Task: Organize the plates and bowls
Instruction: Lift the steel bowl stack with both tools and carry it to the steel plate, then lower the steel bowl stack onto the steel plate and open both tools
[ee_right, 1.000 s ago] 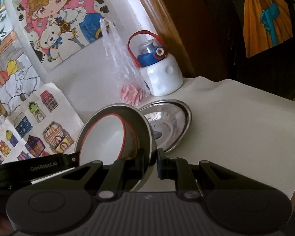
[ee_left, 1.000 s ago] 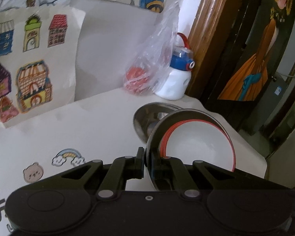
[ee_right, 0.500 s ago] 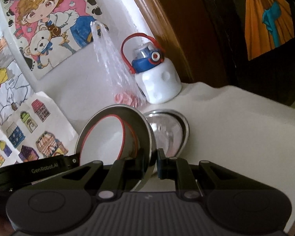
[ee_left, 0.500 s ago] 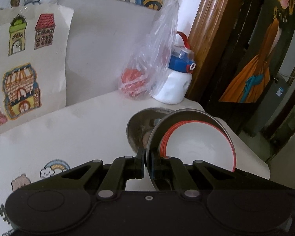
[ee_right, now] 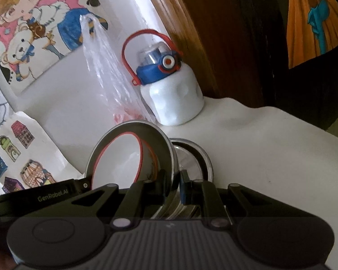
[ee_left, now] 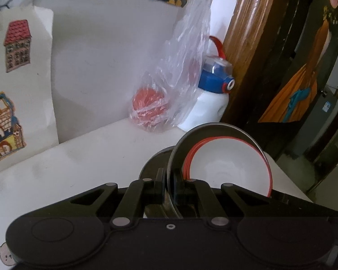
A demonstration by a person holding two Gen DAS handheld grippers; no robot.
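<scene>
A steel plate point(ee_left: 216, 127) carries stacked white bowls with red rims point(ee_left: 229, 171) and hangs tilted above the white table. My left gripper point(ee_left: 169, 184) is shut on its near left rim. In the right wrist view the same plate point(ee_right: 162, 141) and bowls point(ee_right: 119, 164) appear, with my right gripper point(ee_right: 172, 182) shut on the opposite rim. The left gripper's body point(ee_right: 54, 195) shows at the lower left there. A second steel plate point(ee_right: 193, 159) lies flat on the table just beyond, partly hidden behind the held one point(ee_left: 153, 164).
A white bottle with a blue lid and red handle point(ee_right: 171, 99) stands at the back wall beside a clear plastic bag holding something red point(ee_left: 151, 108). Drawings point(ee_left: 9, 99) lean at the left. A wooden door frame point(ee_left: 243, 45) and the table's edge point(ee_right: 326, 132) lie right.
Both grippers have carried the plate and bowls forward toward the bottle and bag. The plate on the table now sits closer and more hidden behind the held one.
</scene>
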